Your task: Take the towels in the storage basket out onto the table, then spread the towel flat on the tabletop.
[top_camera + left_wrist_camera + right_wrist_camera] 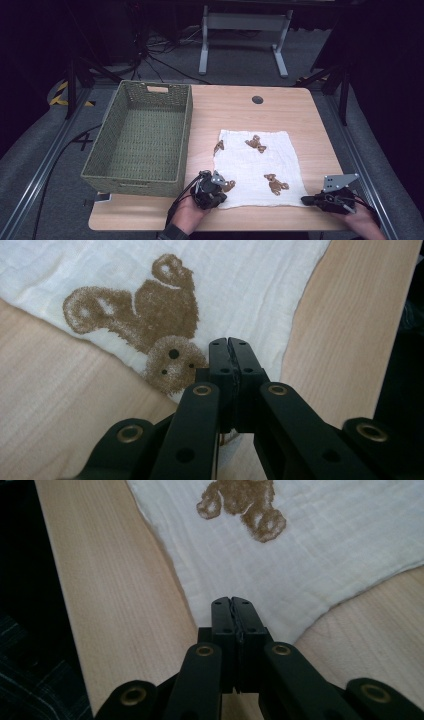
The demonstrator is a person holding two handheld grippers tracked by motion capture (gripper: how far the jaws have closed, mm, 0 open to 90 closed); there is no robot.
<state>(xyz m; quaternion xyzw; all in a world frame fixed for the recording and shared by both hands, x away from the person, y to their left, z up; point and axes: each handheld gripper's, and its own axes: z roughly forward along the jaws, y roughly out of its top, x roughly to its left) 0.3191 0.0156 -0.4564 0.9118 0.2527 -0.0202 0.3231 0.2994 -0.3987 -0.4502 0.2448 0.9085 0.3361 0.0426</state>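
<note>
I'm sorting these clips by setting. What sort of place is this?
Probably a lab or recording studio, not a home: the wooden table stands on grey carpet among dark stands, with loose cables across the floor and yellow-black hazard tape beside it.

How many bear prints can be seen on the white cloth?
4: bear print near the far edge, one at the left edge, one near-right, one beside the left tool. Others may be hidden underneath.
</note>
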